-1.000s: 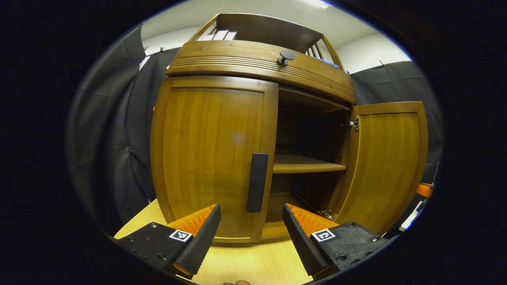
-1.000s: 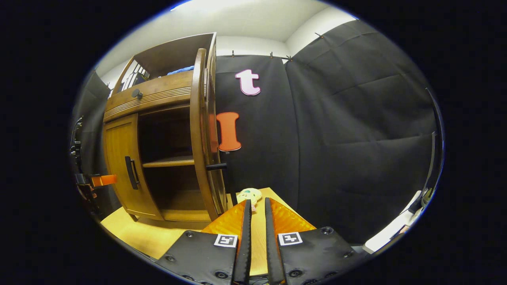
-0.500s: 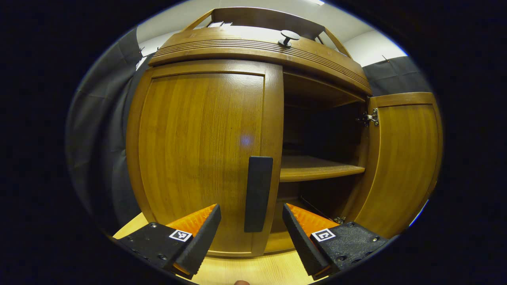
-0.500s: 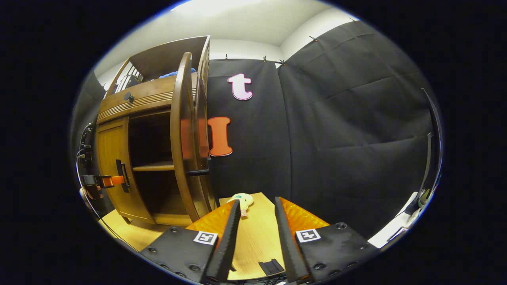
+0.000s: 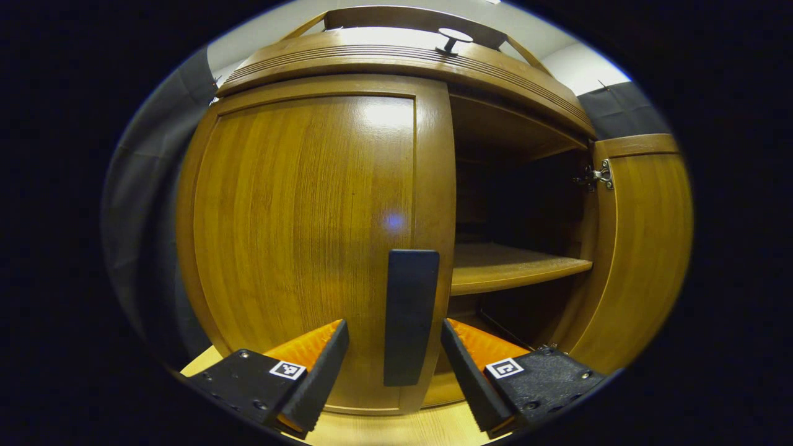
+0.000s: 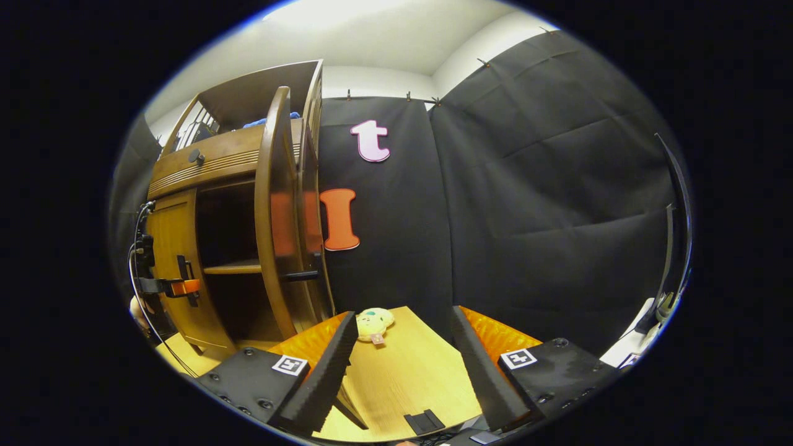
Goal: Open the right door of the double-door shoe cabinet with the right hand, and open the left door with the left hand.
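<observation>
The wooden shoe cabinet's left door (image 5: 310,241) is closed, with a dark vertical handle (image 5: 409,316) on its right edge. My left gripper (image 5: 394,365) is open, and the handle's lower end stands between its fingers without touching them. The right door (image 5: 638,248) is swung open, baring a shelf (image 5: 508,266) inside. In the right gripper view the open right door (image 6: 276,210) shows edge-on with its handle (image 6: 302,275) sticking out. My right gripper (image 6: 403,359) is open over the table, holding nothing, to the right of that door. The left gripper (image 6: 170,286) appears far off at the left door's handle.
A small plush toy (image 6: 373,322) lies on the light wooden table (image 6: 409,384) beside the open door. A drawer with a round knob (image 5: 452,38) tops the cabinet. A dark clip (image 6: 424,422) sits at the table's near edge. Black cloth walls surround the booth.
My left gripper has moved closer to the left door until the handle came between its fingers. My right gripper has opened wide and drawn away from the right door.
</observation>
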The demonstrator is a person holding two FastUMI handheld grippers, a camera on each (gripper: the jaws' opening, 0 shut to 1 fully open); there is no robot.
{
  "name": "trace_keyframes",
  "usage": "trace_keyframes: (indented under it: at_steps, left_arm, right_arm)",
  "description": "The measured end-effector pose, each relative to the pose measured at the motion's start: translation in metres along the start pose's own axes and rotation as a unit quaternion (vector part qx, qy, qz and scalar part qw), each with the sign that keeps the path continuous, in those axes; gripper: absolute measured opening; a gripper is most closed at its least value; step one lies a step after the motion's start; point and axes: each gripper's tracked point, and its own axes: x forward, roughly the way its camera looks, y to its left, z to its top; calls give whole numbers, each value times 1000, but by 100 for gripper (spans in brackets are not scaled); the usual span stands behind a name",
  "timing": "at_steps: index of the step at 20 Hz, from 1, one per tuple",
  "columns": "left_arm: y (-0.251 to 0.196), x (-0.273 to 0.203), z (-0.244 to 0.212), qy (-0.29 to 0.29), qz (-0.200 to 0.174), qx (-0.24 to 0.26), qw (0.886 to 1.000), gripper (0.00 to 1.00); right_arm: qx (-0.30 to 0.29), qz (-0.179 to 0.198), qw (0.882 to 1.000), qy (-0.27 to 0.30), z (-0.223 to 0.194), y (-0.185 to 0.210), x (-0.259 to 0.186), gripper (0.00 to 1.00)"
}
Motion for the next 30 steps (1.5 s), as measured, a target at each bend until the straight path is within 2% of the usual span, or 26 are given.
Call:
trace_keyframes:
  at_steps: [3, 4, 5, 6, 8, 9, 14, 21, 30]
  left_arm:
    - [-3, 3, -1, 2, -4, -9, 1000, 61]
    - [-5, 5, -1, 2, -8, -13, 1000, 59]
    - [-7, 5, -1, 3, -15, -19, 1000, 55]
    - [-10, 5, -1, 4, -15, -23, 1000, 48]
    - [-11, 1, -4, 7, -13, -7, 1000, 34]
    - [-11, -3, -3, 7, -13, 0, 1000, 31]
    - [-10, -22, -3, 5, -36, -11, 999, 24]
    - [-2, -60, -1, 5, -67, -15, 998, 23]
    - [16, -116, 0, 4, -85, -19, 996, 24]
  right_arm:
    - [0, -2, 1000, 0, -2, -1, -2, 89]
    - [-1, -3, 1000, 0, -1, -1, -2, 89]
    - [-2, -4, 1000, 0, 0, -2, -3, 93]
    - [-3, -6, 1000, -1, 1, -3, -5, 98]
    - [-6, -8, 1000, -2, 1, -3, -8, 98]
    - [-9, -9, 1000, -3, 1, -3, -10, 98]
    - [-16, -7, 1000, -2, 5, 5, -20, 98]
    - [-30, -4, 999, -12, 15, 19, -41, 98]
    - [-41, 6, 999, -18, 24, 39, -60, 98]
